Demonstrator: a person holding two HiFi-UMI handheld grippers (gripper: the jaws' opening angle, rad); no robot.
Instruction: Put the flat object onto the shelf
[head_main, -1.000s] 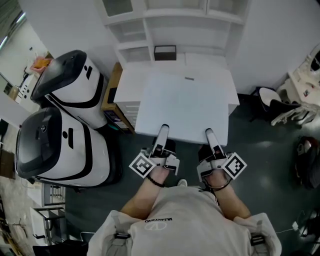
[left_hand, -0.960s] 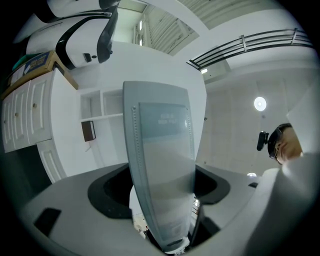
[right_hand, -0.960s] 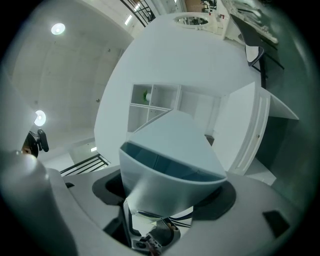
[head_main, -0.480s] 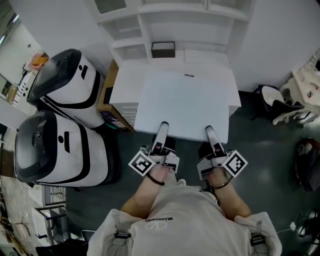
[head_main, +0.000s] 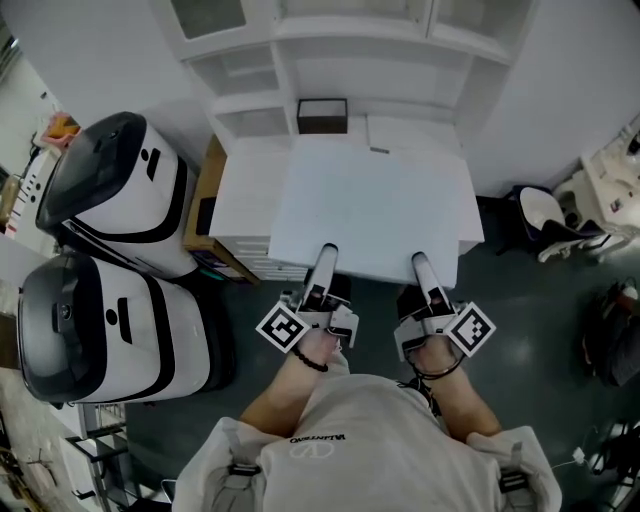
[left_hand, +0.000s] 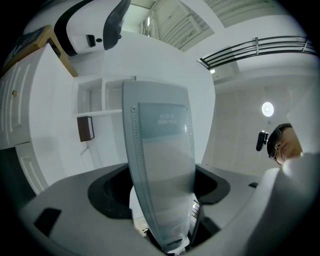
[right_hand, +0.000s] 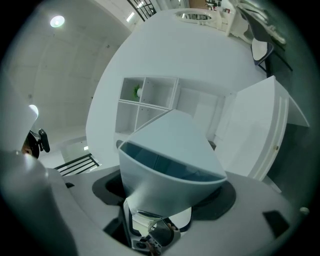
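Finding: the flat white board is held level in front of the person, carried by both tongs along its near edge. It hangs over the top of a low white cabinet, and its near edge overhangs the dark floor.

Left gripper: clamped on the near edge of the board, left of centre. One pale jaw lies on the upper face and points away from the person. The jaws stand wide but are closed on the board.

Right gripper: clamped on the same edge, right of centre, and parallel with the left. One jaw is likewise on top of the board. It also has a wide-set grip on the board.

The two tongs sit well apart along the edge, with each marker cube just behind it, towards the person.

The far edge of the board lies near the white shelf unit. A small dark box stands at the foot of that unit, just beyond the far edge. The board is not yet on any shelf.

Two white-and-black machines stand left of the cabinet, clear of the board.
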